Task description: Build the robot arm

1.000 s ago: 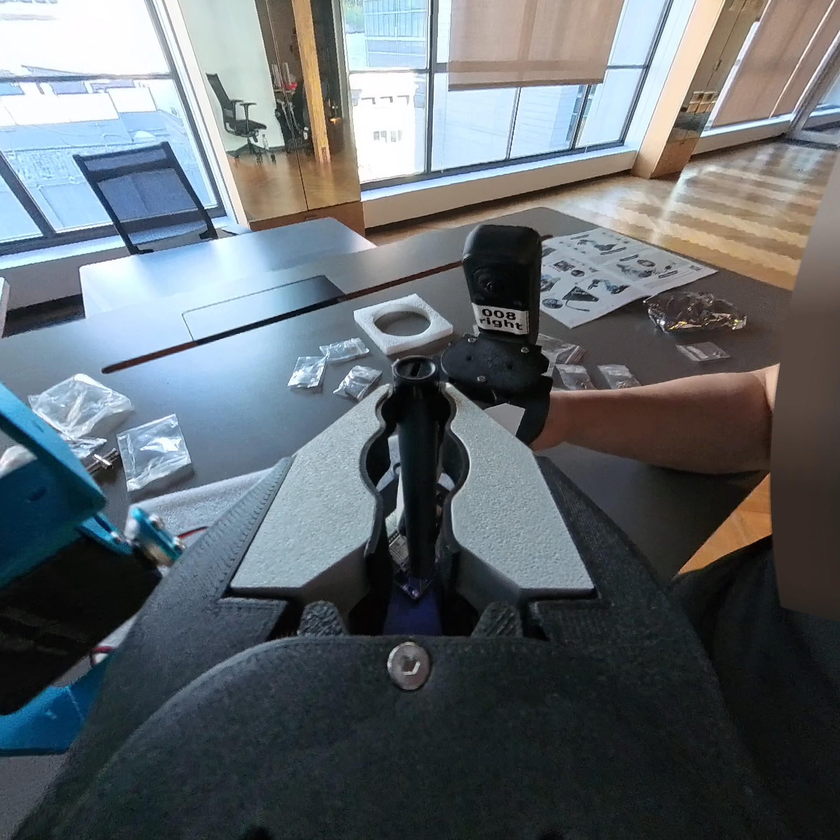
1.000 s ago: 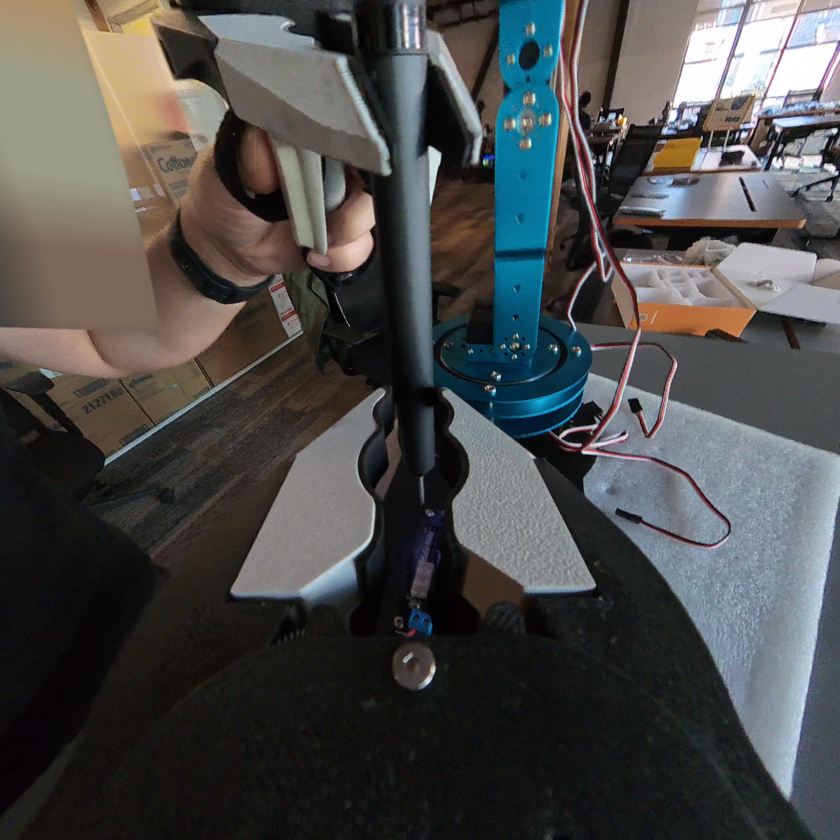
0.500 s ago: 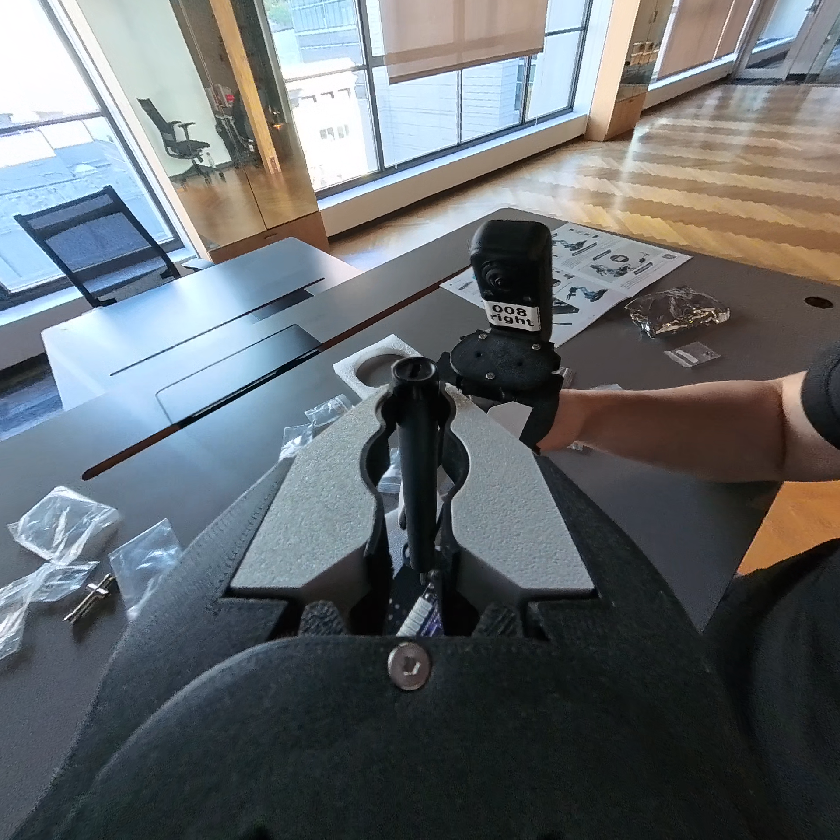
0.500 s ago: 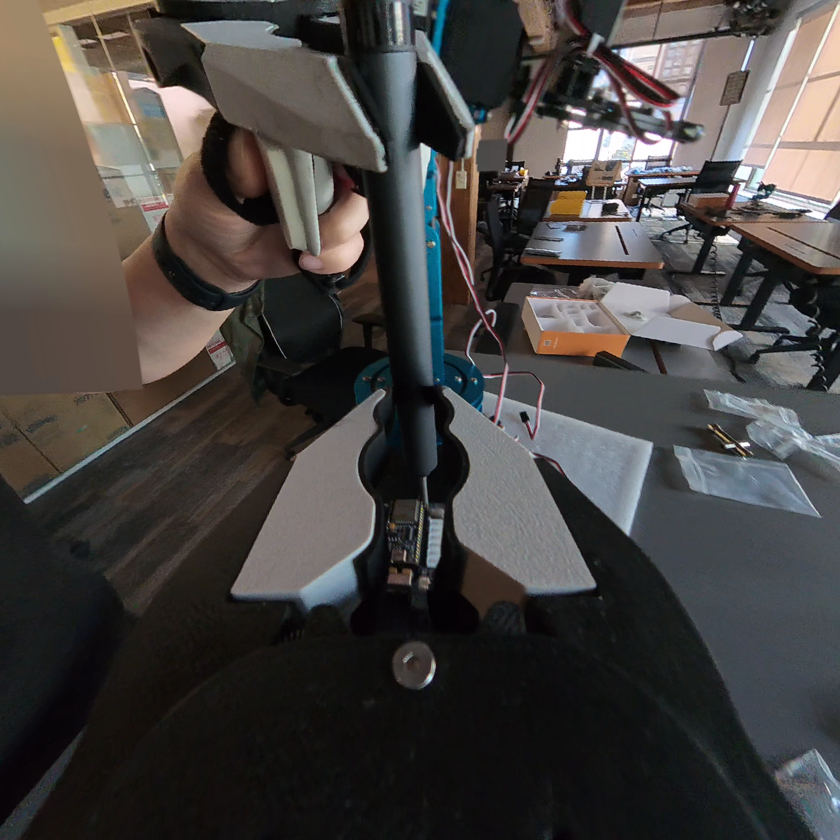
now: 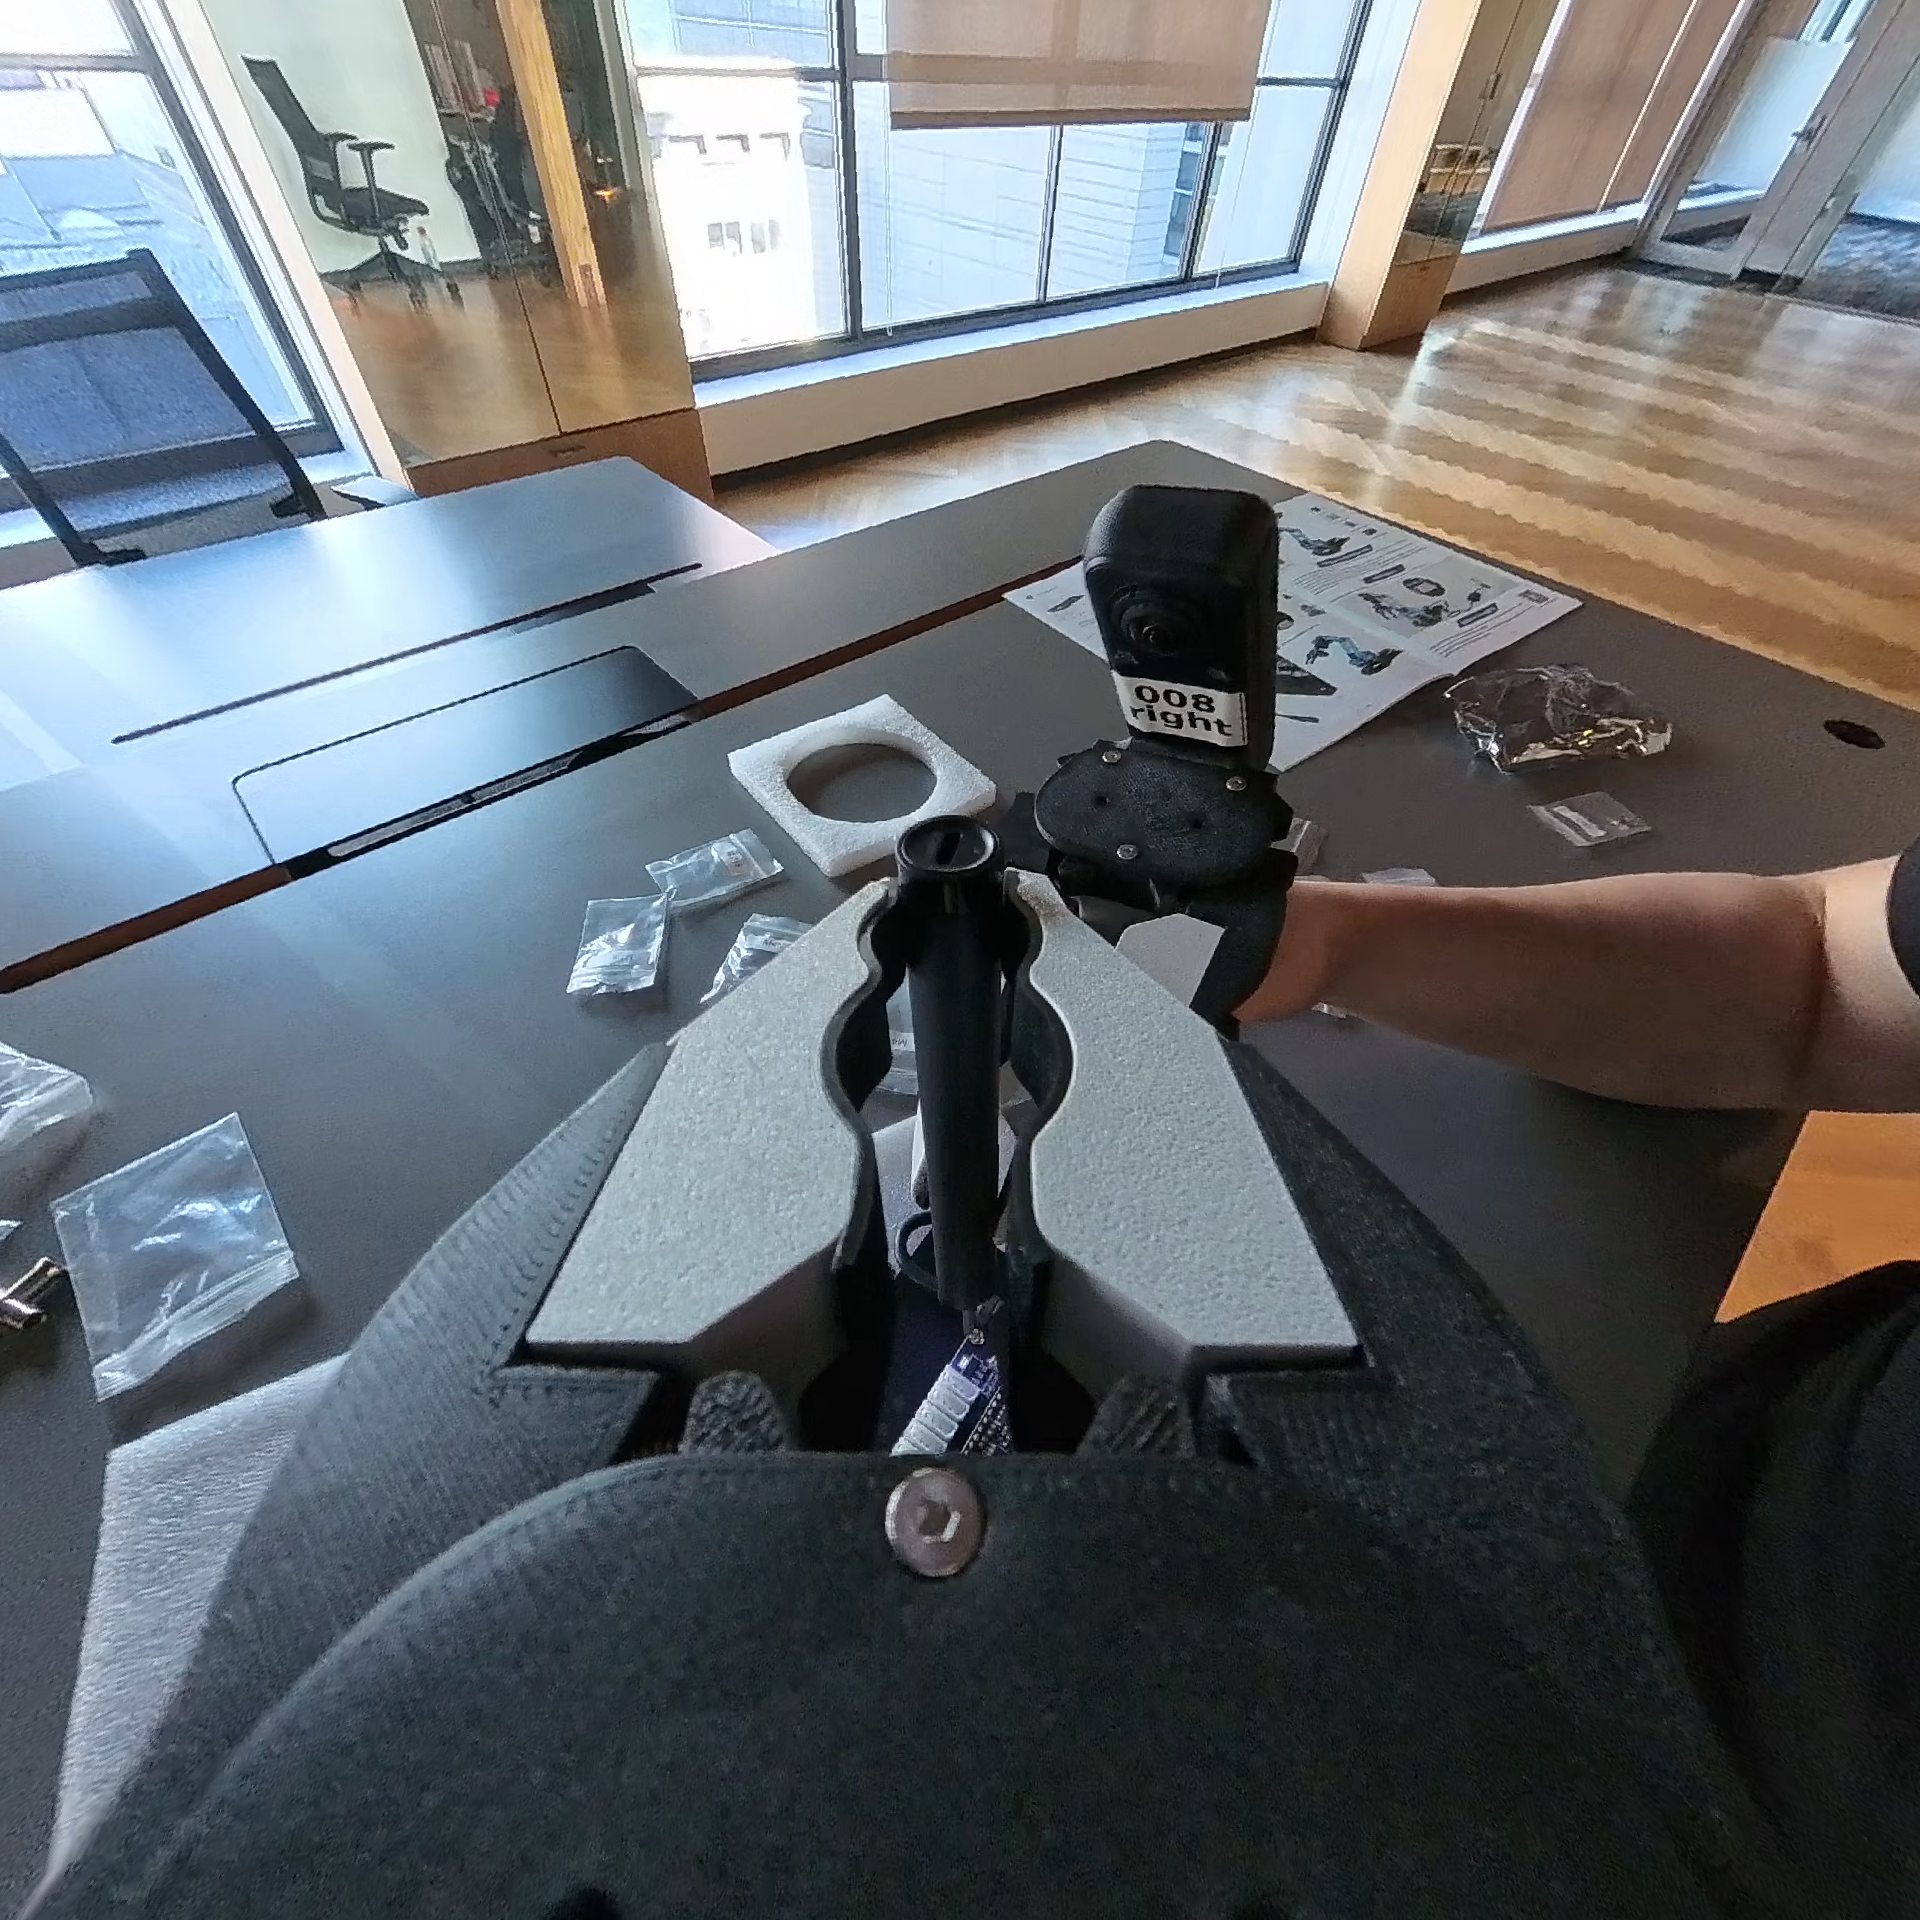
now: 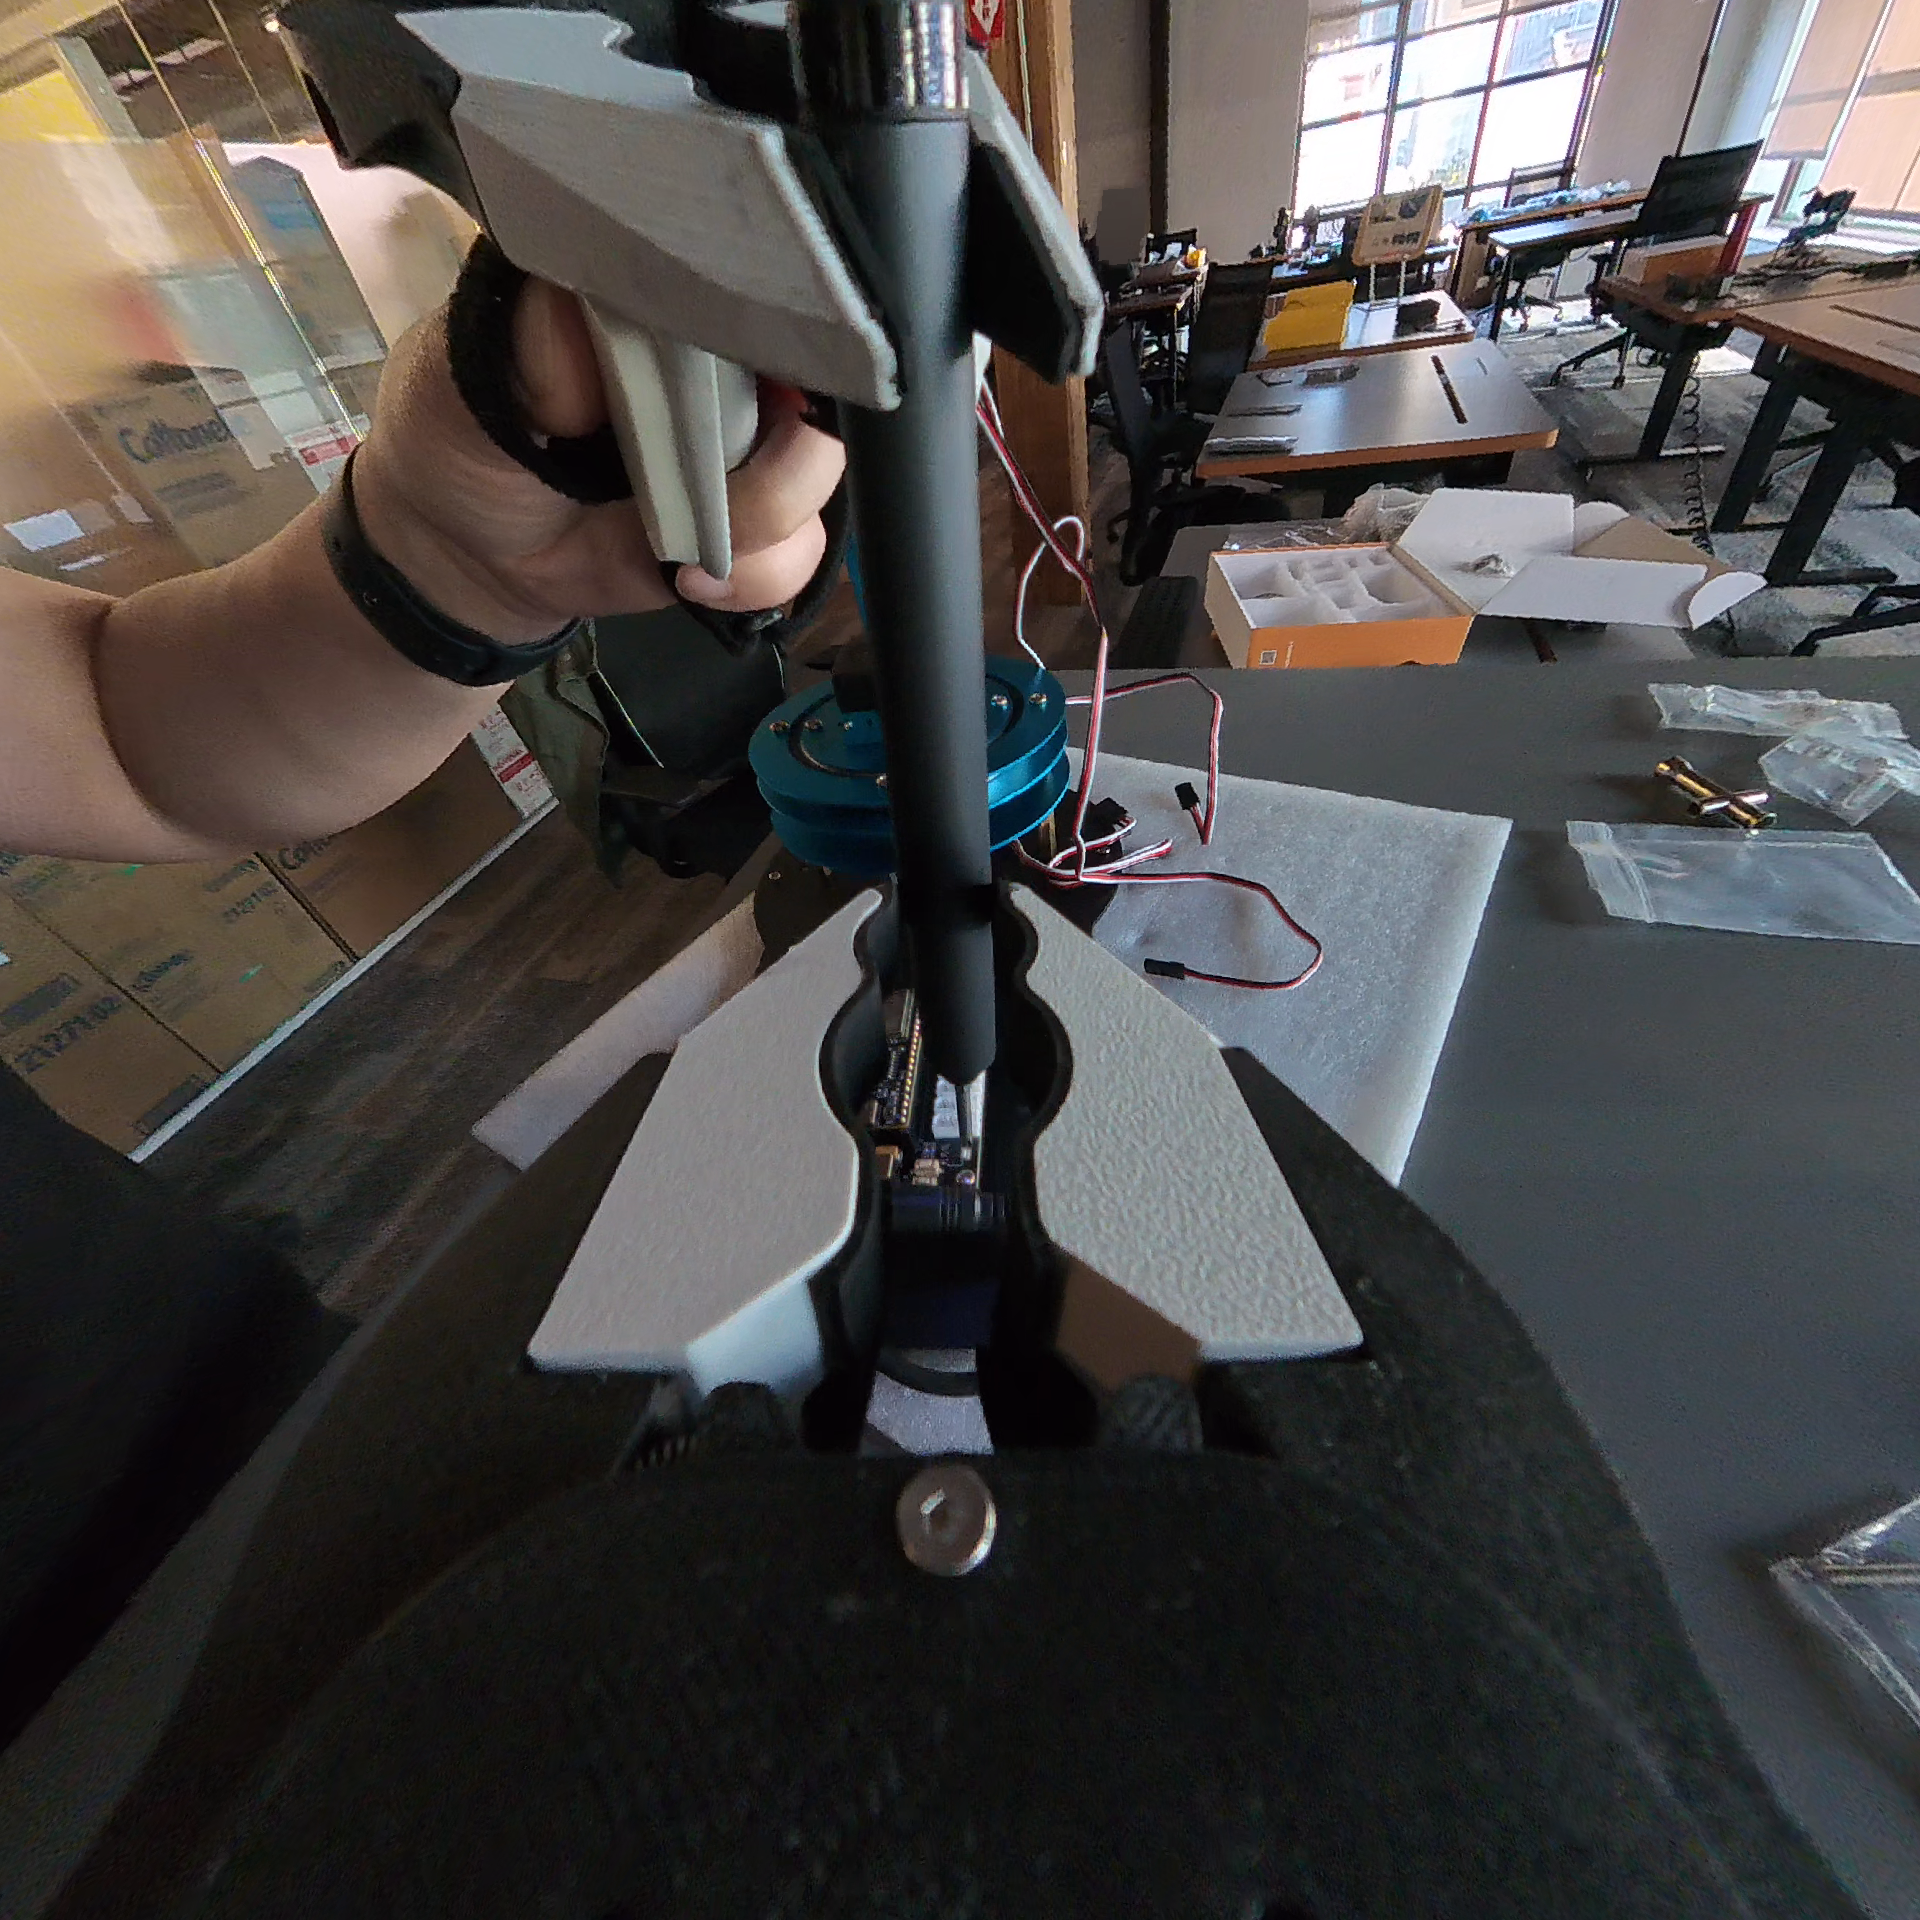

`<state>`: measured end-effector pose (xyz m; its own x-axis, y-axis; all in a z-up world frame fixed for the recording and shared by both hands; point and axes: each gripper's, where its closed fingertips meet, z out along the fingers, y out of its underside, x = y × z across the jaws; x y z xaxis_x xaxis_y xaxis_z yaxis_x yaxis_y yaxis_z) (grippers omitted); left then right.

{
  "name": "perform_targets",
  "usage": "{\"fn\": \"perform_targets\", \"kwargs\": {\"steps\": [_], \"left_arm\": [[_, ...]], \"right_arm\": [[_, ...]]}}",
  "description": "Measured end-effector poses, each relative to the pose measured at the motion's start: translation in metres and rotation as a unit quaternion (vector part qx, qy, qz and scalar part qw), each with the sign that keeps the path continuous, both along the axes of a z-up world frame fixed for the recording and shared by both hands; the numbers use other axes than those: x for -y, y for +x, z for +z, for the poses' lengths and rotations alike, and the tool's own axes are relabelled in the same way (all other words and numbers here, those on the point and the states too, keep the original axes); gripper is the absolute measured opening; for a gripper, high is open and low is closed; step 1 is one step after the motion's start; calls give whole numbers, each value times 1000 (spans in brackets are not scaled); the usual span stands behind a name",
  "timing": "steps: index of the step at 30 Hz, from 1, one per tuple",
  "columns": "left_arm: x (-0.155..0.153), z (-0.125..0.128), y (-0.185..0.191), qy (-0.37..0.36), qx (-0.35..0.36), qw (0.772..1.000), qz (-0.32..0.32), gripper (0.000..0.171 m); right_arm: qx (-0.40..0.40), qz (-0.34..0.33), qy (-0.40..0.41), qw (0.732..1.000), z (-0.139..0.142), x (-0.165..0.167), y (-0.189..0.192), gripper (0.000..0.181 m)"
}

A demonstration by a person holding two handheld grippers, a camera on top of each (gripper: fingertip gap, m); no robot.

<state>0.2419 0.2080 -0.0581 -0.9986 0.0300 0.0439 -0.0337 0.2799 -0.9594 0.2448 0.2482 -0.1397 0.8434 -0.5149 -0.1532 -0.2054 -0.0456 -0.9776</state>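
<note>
Left gripper [image 5: 951, 914] clamps black screwdriver [image 5: 956, 1081], tip down on circuit board [image 5: 951, 1397] at 6 o'clock. Right gripper [image 6: 940, 1039] narrowed around board [image 6: 925, 1164]. Blue round base [image 6: 1023, 758] at 12 o'clock; plastic bags [image 5: 171, 1242] at 9 o'clock.

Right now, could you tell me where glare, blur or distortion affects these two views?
Left wrist view: the windows are overexposed, the table edges bow from the wide angle, and the screwdriver is sharp. Right wrist view: the glass wall is blurred and washed yellow; the circuit board lies in shadow.
</note>
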Motion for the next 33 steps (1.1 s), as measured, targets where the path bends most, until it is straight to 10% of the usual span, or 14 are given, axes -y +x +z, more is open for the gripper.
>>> {"fn": "perform_targets", "kwargs": {"steps": [33], "left_arm": [[-3,-4,-2,-12,-9,1000,5,16]], "right_arm": [[-3,3,-16,1000,-7,1,-3,16]]}}
